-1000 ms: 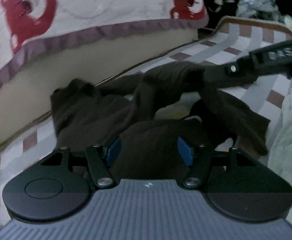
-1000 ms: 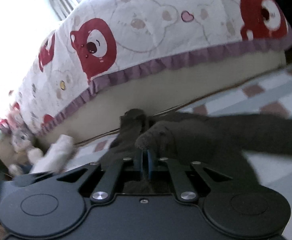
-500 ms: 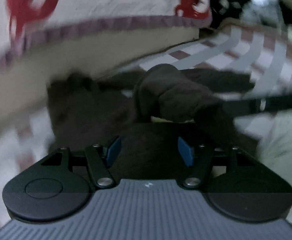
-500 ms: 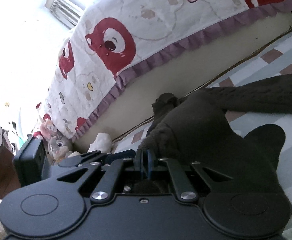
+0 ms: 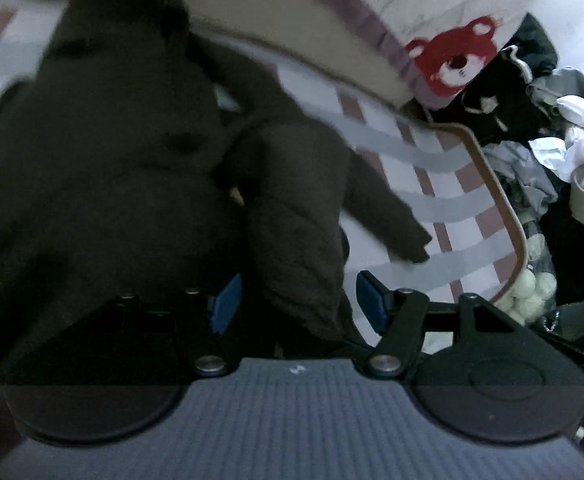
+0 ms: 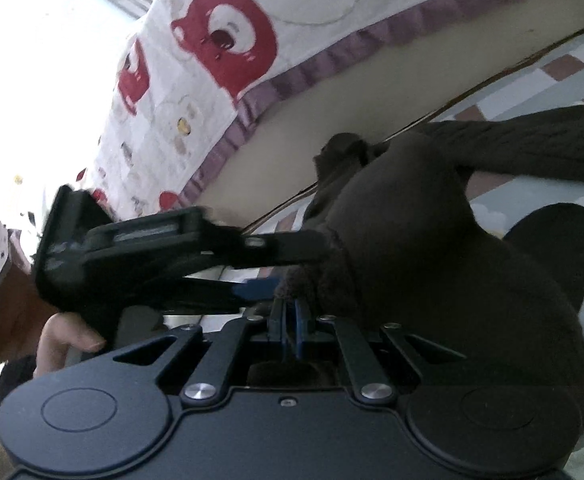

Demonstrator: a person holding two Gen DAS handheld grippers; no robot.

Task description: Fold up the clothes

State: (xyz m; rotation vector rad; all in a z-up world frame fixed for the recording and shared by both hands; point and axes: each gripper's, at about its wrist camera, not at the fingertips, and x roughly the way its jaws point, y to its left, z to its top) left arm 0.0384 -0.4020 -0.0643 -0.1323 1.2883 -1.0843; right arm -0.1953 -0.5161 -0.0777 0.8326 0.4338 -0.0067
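Our right gripper (image 6: 288,312) pinched a raised fold of the dark sweater (image 6: 432,272), so our left gripper (image 5: 296,300), fingers spread around that fold, could take it. The sweater lay rumpled on the checked mat (image 5: 444,208).

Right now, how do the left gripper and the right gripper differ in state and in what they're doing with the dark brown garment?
The right gripper is shut, pinching an edge of the dark brown garment; the left gripper stands open, its blue pads apart.
A fold of cloth lies between the left gripper's jaws, not clamped, while the right gripper's pads press on fabric.
Both point at the same garment on the striped sheet.
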